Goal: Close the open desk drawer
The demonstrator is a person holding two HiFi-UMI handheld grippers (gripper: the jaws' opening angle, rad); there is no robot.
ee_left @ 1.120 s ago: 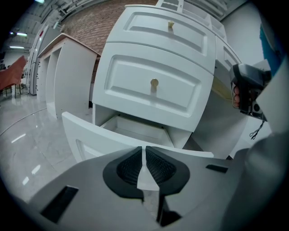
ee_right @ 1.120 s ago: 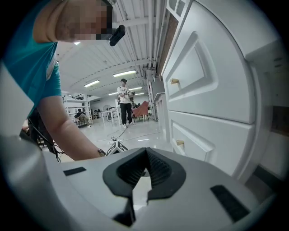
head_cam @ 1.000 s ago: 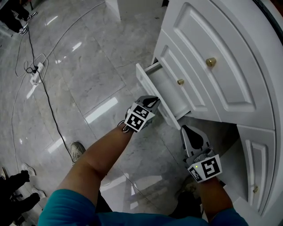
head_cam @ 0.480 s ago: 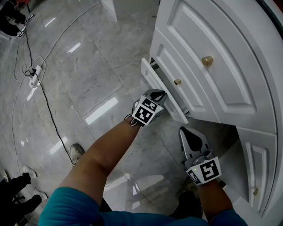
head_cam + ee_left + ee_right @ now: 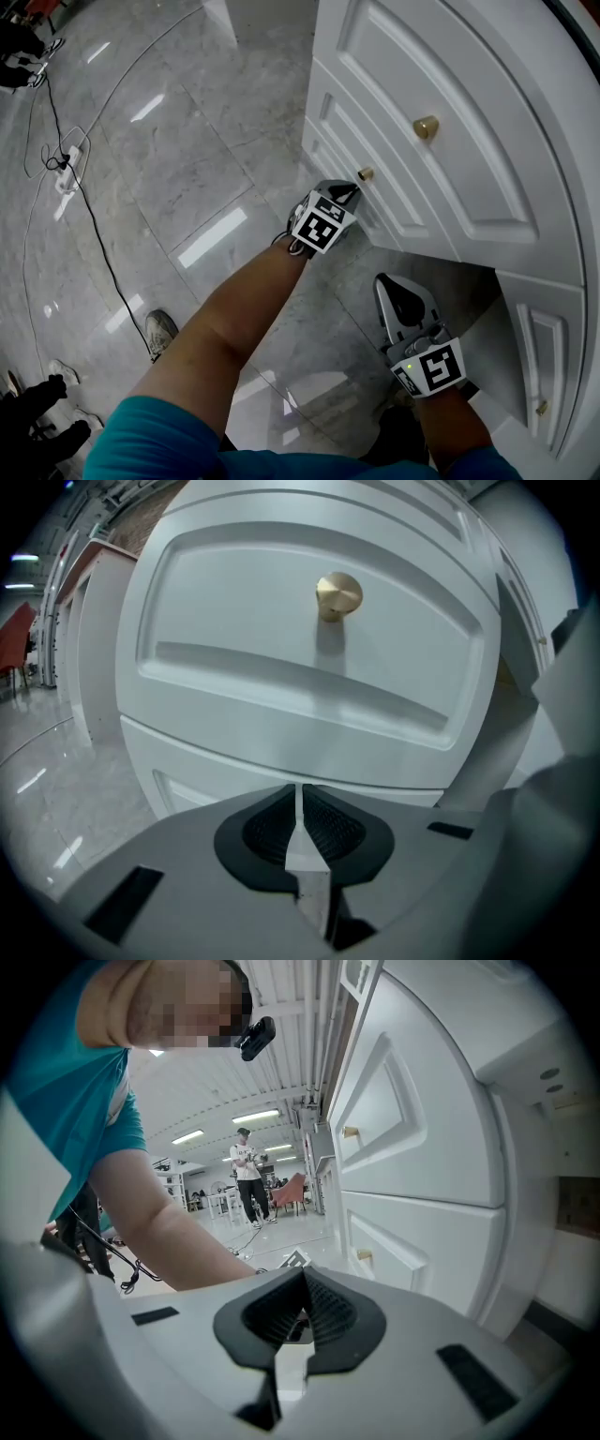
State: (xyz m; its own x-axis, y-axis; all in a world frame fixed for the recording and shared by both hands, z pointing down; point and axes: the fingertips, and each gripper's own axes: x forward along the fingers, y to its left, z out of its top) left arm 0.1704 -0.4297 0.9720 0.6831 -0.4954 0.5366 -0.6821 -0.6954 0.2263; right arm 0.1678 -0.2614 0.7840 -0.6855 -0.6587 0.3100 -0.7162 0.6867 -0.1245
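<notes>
Underfoot and across the whole left side, pale marble floor [image 5: 187, 141]. Along the right, from near to far, a white table [image 5: 487, 141] with curved, panelled fronts.

On the table's left-facing side, second panel down, the drawer [image 5: 345, 131]. Flush or very nearly flush with its neighbours (no dark gap to be seen from the head view), so judged to be at the very end of its travel.

Up against that drawer front, and seemingly touching it, the left gripper [image 5: 347, 192], jaws clenched together on nothing. A blunt closed tip, then, suited to pushing rather than grasping.

Nearer and further right, the right gripper [image 5: 392, 289], hanging low beneath the table's overhang and well apart from the drawer. Jaws likewise clenched and empty. Parked out of the way, by the look of it, with no part in the push.

Smallest of all, the brass knob [image 5: 366, 173], just beside the left gripper's tip. Contact chosen close to it, presumably to drive the front in straight without skewing.

Probably little left to do beyond a last nudge to seat the drawer, then easing the left gripper off.
</notes>
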